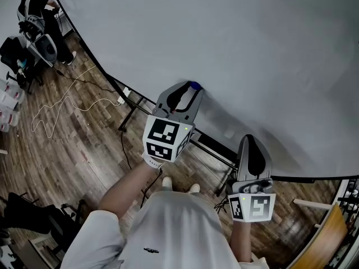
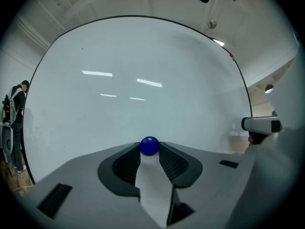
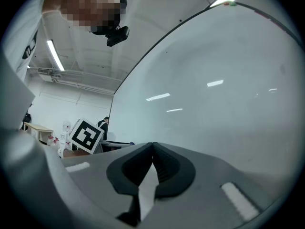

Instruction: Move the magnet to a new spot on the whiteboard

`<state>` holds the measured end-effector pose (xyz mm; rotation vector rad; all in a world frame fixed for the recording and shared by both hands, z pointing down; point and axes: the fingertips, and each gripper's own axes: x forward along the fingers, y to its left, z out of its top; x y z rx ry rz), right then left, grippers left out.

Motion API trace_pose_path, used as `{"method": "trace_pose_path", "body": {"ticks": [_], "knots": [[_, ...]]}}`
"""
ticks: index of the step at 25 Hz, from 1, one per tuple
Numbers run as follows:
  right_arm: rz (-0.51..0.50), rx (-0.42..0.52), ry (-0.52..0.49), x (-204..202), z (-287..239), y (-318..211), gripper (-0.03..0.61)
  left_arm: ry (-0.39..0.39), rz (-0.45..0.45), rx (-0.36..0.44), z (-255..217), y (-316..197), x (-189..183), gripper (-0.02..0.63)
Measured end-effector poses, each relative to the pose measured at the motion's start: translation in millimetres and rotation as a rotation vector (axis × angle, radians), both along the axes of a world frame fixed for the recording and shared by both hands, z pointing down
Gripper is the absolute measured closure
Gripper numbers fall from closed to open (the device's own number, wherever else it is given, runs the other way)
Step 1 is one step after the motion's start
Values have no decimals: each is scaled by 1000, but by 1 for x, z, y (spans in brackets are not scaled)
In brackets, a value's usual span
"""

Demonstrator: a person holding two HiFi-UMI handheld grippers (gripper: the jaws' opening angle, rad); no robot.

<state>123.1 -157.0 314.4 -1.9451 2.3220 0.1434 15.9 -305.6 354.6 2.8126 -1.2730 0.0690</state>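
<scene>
Left hand-held gripper (image 1: 189,92) is pinching the magnet (image 2: 149,146), a small blue ball. It sits right at the jaw tips with a pad on each side. The magnet is against the whiteboard (image 1: 252,49), low on it and toward its left. I can't tell whether it's seated on the surface or just off it. Right hand-held gripper (image 3: 152,144) is pressed together and empty, to the right of the left one and nearer the person, also pointing at the board.

My read: the step in hand is the carry to a new spot.

How to do it well:
- The grip is only at the tips on a round part, so it's marginal. A ball can squirt out forward if squeezed harder, so don't over-clamp. Hold the pads across its widest line.
- Lift straight off the board before moving across. Dragging puts side load on a tip-only pinch and will likely roll the magnet out.
- The board looks bare to the right and above, so any spot well apart from the current one works.
- Approach square to the surface. The pull will probably snap the magnet in near the board, so go slowly at the end.
- Let the magnet seat first, then spread the jaws and back straight out, with no sideways wipe.
- The right one has no job here; hold it clear of the path.
</scene>
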Motion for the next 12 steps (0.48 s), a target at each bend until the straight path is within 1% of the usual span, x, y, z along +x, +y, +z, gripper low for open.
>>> {"method": "trace_pose_path", "body": {"ticks": [12], "knots": [[-8,5,-9,1,0,7,569,-34,-22,7,5,5,-1,488]]}}
